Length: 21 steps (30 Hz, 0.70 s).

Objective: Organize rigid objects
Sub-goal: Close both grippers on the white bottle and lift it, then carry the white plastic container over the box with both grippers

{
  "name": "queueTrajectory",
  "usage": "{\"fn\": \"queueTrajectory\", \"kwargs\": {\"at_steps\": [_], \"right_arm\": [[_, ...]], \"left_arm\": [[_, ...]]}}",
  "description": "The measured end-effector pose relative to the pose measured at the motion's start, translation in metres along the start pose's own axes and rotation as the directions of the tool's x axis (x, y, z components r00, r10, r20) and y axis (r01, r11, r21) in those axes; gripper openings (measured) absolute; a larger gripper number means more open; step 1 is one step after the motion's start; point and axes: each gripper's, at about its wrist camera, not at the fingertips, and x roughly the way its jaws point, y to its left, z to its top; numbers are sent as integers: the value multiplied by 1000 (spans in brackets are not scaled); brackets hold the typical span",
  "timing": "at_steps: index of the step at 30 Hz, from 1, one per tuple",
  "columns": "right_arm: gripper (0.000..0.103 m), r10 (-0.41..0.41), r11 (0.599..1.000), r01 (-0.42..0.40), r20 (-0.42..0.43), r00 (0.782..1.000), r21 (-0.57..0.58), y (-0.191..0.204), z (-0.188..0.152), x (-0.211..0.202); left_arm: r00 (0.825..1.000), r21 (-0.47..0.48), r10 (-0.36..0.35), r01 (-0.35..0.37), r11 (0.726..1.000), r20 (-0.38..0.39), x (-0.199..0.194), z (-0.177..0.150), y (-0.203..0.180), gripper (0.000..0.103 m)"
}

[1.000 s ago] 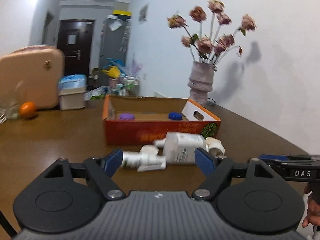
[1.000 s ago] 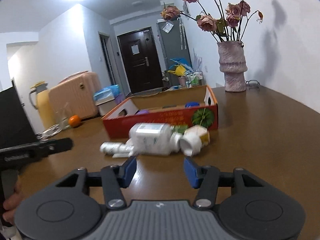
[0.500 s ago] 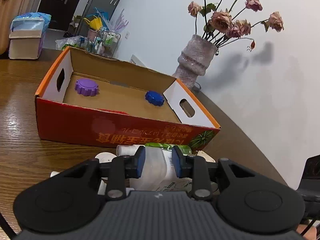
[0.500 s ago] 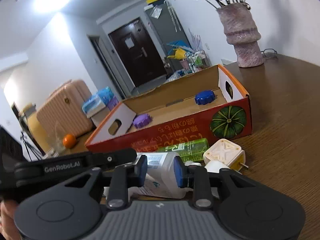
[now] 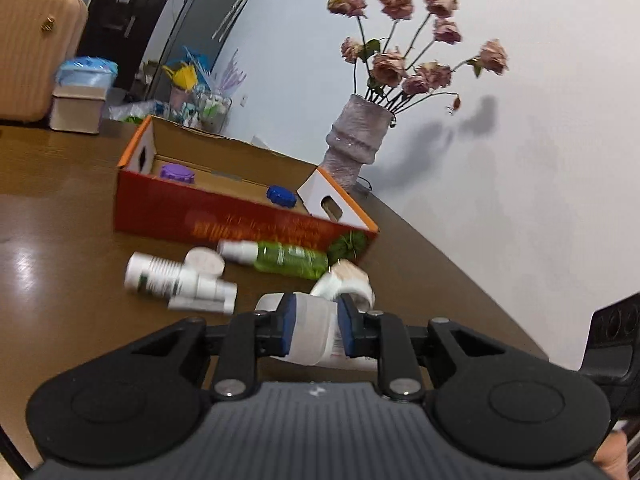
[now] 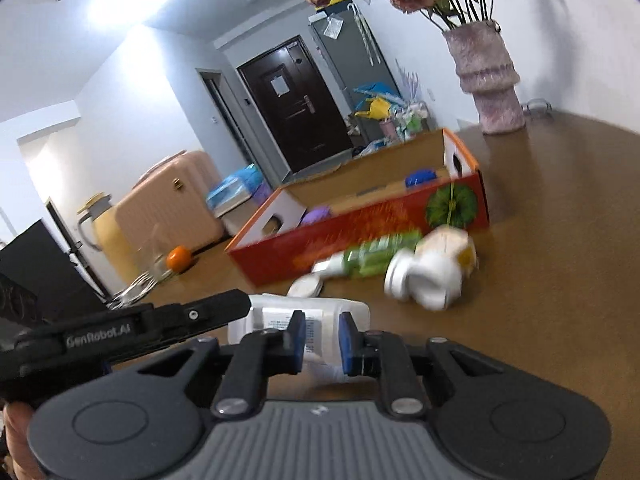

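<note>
Both grippers clamped on white bottle (image 5: 310,334): left gripper (image 5: 313,330), right gripper (image 6: 322,340). Two-ended grip probably for uncapping or steady carry toward box (image 5: 224,210); desk edge unseen.

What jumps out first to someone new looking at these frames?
Both hand-held grippers, left and right, are clamped on one white bottle low in the foreground. Behind it, an open red cardboard box holds a purple cap and a blue cap, with loose bottles on the table in front. A vase of dried roses stands by the wall.
</note>
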Motion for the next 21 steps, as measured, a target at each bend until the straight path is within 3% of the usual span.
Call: {"fn": "queueTrajectory", "kwargs": {"at_steps": [7,10,18,21], "right_arm": [[20,-41,993,32,-75,996,-116,29,-59,-33],[20,-25,994,13,-115,993,-107,28,-72,-40],[23,-6,994,-7,-120,993,-112,25,-78,-49],[24,27,996,-37,-110,994,-84,19,-74,-52]], "left_arm": [[999,17,34,-33,999,-21,-50,-56,-13,23],[999,20,31,-31,999,-28,-60,-68,-12,23],[996,15,17,-15,1000,-83,-57,-75,-4,23],[996,34,45,-42,999,-79,-54,-73,-1,28]]}}
